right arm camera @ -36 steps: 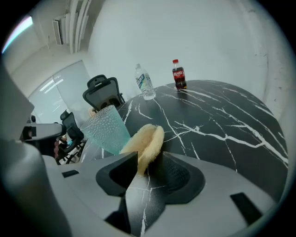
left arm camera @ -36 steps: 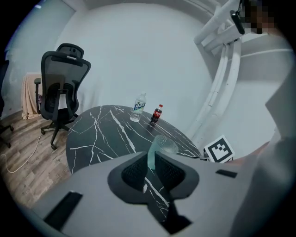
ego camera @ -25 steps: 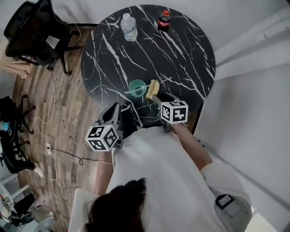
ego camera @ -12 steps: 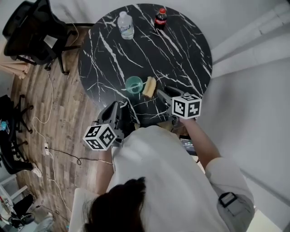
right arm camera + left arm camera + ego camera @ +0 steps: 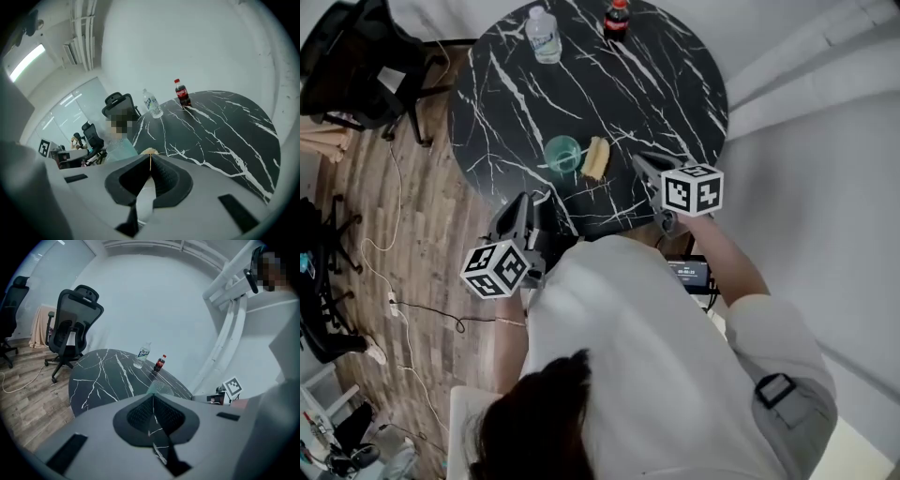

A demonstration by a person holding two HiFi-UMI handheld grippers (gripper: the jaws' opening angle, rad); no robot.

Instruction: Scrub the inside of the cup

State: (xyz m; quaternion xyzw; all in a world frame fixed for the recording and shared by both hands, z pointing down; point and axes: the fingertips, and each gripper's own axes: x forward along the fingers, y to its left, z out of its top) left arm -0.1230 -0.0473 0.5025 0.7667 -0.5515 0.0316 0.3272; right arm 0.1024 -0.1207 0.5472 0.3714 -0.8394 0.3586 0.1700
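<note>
The green cup (image 5: 562, 153) stands on the worktop (image 5: 661, 84) beside a yellow sponge (image 5: 595, 157), the left claw (image 5: 518, 206) closed empty and the right claw (image 5: 643, 162) just closed on nothing, so scrubbing probably calls for opening and grasping both.

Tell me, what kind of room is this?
Probably an office or a meeting room. There is a black swivel office chair, a round black marble-look table and a wood floor with bare white walls around.
</note>
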